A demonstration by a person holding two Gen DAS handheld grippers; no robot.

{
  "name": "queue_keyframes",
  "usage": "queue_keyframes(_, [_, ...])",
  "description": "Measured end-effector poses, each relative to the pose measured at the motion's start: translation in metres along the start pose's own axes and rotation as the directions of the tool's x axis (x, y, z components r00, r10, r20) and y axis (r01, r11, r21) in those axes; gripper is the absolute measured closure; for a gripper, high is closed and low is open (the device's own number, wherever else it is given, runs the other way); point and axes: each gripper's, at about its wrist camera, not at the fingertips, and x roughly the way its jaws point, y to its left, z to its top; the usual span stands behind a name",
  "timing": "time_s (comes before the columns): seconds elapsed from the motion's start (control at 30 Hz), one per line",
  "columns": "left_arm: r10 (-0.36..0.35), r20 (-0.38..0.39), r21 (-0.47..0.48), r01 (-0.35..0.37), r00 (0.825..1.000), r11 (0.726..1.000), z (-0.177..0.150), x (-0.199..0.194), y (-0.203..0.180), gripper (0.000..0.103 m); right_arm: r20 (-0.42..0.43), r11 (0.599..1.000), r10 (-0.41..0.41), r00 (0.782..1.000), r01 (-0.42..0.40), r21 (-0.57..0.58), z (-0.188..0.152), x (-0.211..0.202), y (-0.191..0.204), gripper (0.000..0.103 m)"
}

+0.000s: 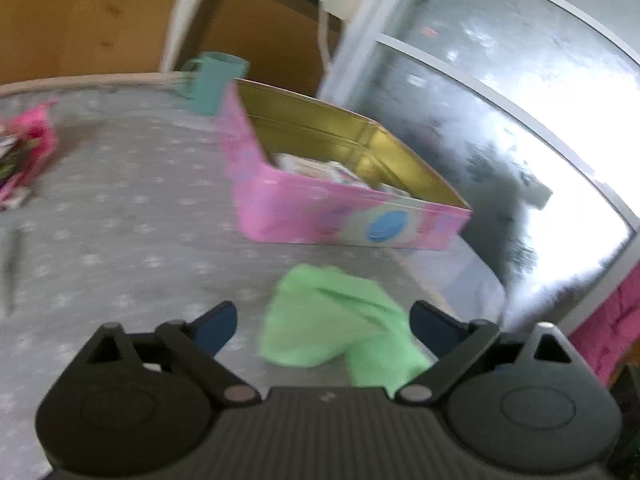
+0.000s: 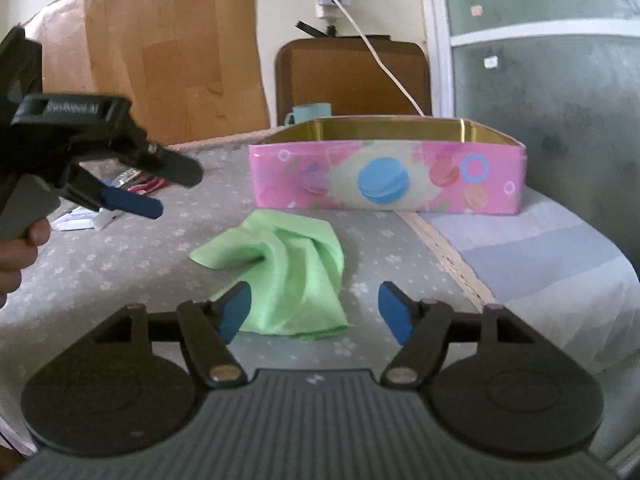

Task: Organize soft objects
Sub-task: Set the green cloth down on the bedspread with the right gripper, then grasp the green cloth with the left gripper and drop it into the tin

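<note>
A crumpled green cloth (image 2: 280, 268) lay on the grey bedcover (image 2: 120, 264), which was a soft fabric printed with small pale flowers. The cloth looked thin and smooth, gathered into soft folds with 1 flat corner spread toward the left. Behind it, a little apart, stood a rectangular pink tin (image 2: 386, 178) with rounded corners, its glossy side decorated with a blue disc and coloured rings, its inner walls a shiny gold. From the left wrist view some pale items lay inside the tin, too blurred to name. A teal plastic mug (image 2: 310, 114) stood behind the tin, and a brown chair back (image 2: 352, 76) rose past the bed edge. To the right of the grey cover ran a woven beige trim and a striped blue-grey sheet (image 2: 540, 256).

The right gripper (image 2: 315, 312) hovered low over the near edge of the cloth, its 2 blue pads spread wide; the left pad overlapped the cloth's edge in the picture, but the jaws clamped nothing. The left gripper (image 2: 172, 190), black with blue pads, was off to the left of the cloth and above the bedcover, held by a hand (image 2: 20, 248) on its grey handle. Its jaws stood wide apart and empty, with the cloth lying loose before them in its own blurred view.
</note>
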Motion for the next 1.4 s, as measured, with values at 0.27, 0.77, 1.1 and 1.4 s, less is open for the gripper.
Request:
queue_keyframes(0.27, [-0.066, -0.127, 0.099, 0.079, 0.990, 0.992, -0.003, 0.062, -0.045, 0.010, -0.013, 0.999, -0.020, 1.000, 0.019, -0.034, -0.011, 0.013, -0.001, 0.028])
queue_keyframes(0.77, [-0.230, -0.078, 0.235, 0.242, 0.970, 0.941, 0.018, 0.041, -0.091, 0.082, 0.217, 0.982, 0.004, 0.976, 0.037, -0.184, 0.037, 0.000, 0.032, 0.096])
queue_keyframes(1.1, [-0.026, 0.151, 0.251, -0.012, 0.988, 0.968, 0.139, 0.076, -0.099, 0.030, 0.118, 0.966, -0.219, 0.969, 0.232, -0.113, 0.142, 0.100, -0.021, 0.048])
queue_keyframes(1.4, [0.057, 0.190, -0.024, -0.053, 0.980, 0.998, 0.085, 0.002, 0.032, 0.027, 0.232, 0.995, -0.071, 0.970, 0.086, -0.054, 0.077, 0.019, 0.004, 0.048])
